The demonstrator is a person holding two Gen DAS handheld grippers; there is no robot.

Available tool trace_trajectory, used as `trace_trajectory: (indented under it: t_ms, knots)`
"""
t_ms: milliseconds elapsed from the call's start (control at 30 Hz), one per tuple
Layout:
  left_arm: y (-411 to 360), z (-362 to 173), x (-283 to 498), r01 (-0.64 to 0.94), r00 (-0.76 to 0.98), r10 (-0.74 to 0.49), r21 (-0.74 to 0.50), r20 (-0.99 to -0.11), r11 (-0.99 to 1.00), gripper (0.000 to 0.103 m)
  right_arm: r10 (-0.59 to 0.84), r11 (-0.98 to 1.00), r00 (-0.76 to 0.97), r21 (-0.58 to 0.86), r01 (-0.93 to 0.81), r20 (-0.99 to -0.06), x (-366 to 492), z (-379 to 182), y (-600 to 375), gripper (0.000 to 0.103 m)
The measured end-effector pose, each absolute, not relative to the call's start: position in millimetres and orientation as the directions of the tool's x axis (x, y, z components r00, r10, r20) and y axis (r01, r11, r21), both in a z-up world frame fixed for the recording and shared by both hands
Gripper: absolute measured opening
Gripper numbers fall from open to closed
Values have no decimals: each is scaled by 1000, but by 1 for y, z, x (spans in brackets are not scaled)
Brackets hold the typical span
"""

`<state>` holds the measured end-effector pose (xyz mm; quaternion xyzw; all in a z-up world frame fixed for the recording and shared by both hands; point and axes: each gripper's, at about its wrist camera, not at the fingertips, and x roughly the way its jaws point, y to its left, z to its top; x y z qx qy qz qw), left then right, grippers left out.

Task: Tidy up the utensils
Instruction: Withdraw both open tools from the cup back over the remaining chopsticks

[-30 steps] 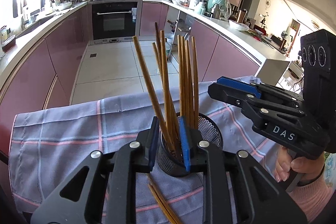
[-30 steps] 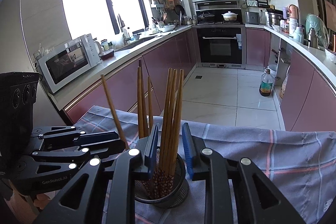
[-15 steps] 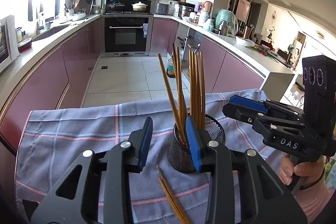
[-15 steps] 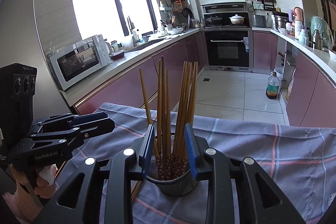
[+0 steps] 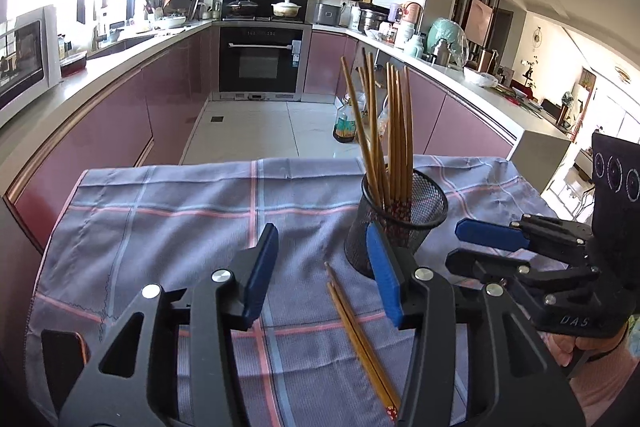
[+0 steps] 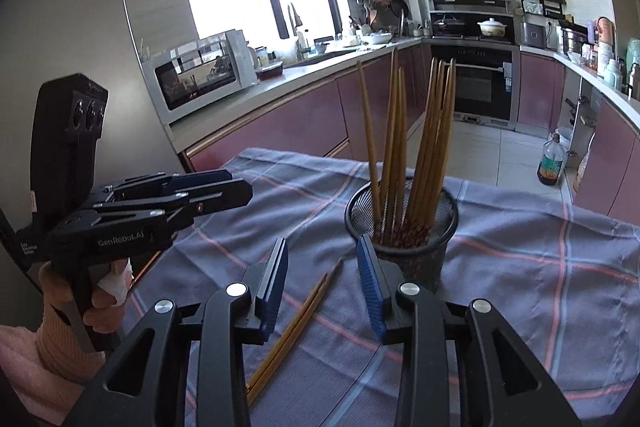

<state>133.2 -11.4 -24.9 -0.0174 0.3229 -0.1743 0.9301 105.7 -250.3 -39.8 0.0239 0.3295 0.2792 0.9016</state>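
A black mesh cup [image 5: 394,223] [image 6: 404,227] stands on the checked cloth and holds several wooden chopsticks [image 5: 390,131] [image 6: 416,147] upright. A loose pair of chopsticks [image 5: 360,339] [image 6: 296,323] lies flat on the cloth in front of the cup. My left gripper [image 5: 322,275] hovers over the cloth left of the cup, jaws opening, nothing between them. My right gripper [image 6: 322,281] sits just short of the cup, jaws opening over the tips of the loose pair without pressing them. Each gripper shows in the other's view, the right gripper [image 5: 492,239] and the left gripper [image 6: 208,193].
The blue-grey checked cloth [image 5: 160,227] [image 6: 540,267] covers the table. Beyond its far edge lie a tiled kitchen floor, pink cabinets and an oven [image 5: 262,61]. A microwave [image 6: 200,75] stands on the left counter. A bottle [image 6: 552,163] stands on the floor.
Both grippers have drawn back from the cup and opened; they no longer straddle the standing chopsticks. The loose pair on the cloth has come more fully into view.
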Motion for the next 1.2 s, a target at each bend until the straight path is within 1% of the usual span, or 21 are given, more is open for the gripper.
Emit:
trace_trajectory:
  t_ms: [200, 433, 1000, 1200]
  knots:
    - [-1, -56, 124, 280, 699, -311, -154, -643, 948, 46, 523, 832, 523, 268, -486, -673, 104, -85, -228, 34]
    - [7, -83, 123, 263, 662, -313, -181, -681, 948, 46, 478, 842, 474, 233, -486, -740, 100, -112, -208, 34]
    - [-1, -107, 117, 284, 615, -333, -193, -715, 939, 46, 399, 871, 482, 158, -465, -780, 89, -125, -206, 34]
    - [-14, -112, 114, 327, 591, -343, -171, -730, 929, 46, 386, 875, 485, 146, -461, -785, 89, -124, -211, 34]
